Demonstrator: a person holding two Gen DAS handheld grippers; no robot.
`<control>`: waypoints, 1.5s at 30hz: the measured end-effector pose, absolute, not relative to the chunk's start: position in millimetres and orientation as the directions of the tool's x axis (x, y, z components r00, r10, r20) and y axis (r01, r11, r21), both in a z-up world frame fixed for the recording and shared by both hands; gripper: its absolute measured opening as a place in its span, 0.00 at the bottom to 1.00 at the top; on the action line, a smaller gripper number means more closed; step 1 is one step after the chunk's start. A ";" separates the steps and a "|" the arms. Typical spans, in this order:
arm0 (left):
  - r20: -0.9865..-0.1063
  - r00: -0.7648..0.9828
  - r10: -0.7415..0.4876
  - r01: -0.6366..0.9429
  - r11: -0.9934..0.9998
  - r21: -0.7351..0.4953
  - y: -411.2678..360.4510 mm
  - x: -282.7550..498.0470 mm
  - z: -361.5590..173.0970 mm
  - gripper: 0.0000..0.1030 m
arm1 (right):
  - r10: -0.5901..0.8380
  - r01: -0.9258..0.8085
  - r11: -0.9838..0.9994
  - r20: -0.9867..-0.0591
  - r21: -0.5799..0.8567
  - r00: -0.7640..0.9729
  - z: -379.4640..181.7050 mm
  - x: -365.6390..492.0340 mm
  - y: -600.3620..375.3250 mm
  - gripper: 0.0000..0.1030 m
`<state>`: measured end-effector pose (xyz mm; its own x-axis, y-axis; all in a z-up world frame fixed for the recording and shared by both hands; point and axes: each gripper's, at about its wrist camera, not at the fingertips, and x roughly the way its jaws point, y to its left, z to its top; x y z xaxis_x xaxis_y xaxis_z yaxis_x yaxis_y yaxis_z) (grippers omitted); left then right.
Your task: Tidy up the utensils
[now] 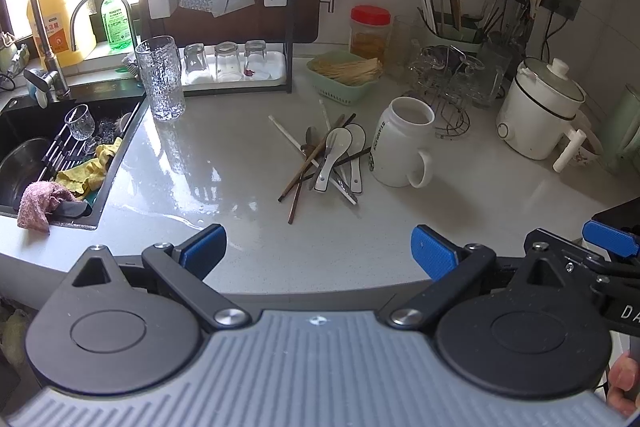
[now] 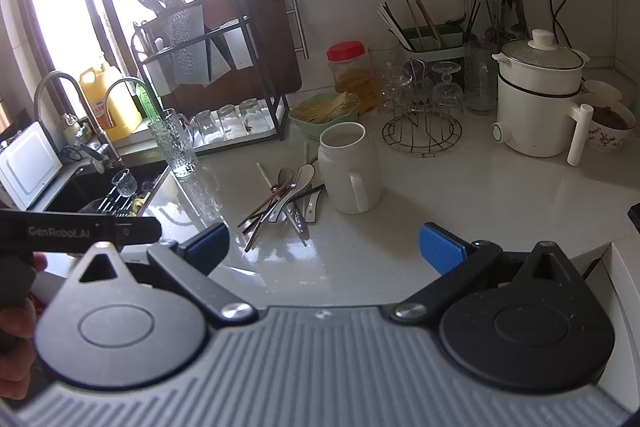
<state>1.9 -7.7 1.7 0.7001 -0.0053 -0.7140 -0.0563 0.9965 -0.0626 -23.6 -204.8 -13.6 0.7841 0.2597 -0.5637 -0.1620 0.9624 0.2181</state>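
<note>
A loose pile of utensils (image 1: 324, 159) lies mid-counter: brown and white chopsticks, white ceramic spoons, a metal spoon. The same pile (image 2: 286, 199) shows in the right wrist view, left of a white mug (image 2: 350, 171). That mug (image 1: 402, 149) stands right of the pile. A green utensil holder (image 1: 456, 31) with upright chopsticks sits at the back by the wall, also seen as the holder (image 2: 430, 41). My left gripper (image 1: 318, 253) hovers open near the counter's front edge, short of the pile. My right gripper (image 2: 324, 247) is open too, nothing between its blue pads.
A black sink (image 1: 60, 155) with cloths and a glass lies at left. A tall glass (image 1: 161, 79) stands by it. A dish rack (image 1: 224, 15), a green basket (image 1: 344, 75), a red-lidded jar (image 1: 370, 33), a wire glass stand (image 1: 448, 87) and a white pot (image 1: 540, 111) line the back.
</note>
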 end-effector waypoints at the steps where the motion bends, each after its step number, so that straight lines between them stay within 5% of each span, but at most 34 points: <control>1: -0.714 0.700 -0.006 -0.057 0.996 -0.063 -7.2 1.4 2.2 0.97 | 0.260 -0.162 0.962 -0.563 0.218 0.784 -13.6 -23.6 -204.9 1.00; 45: -0.730 0.683 -0.042 -0.017 0.997 -0.074 -4.9 -5.1 -1.3 0.98 | 0.250 -0.151 0.964 -0.566 0.218 0.786 -16.6 -27.5 -202.0 1.00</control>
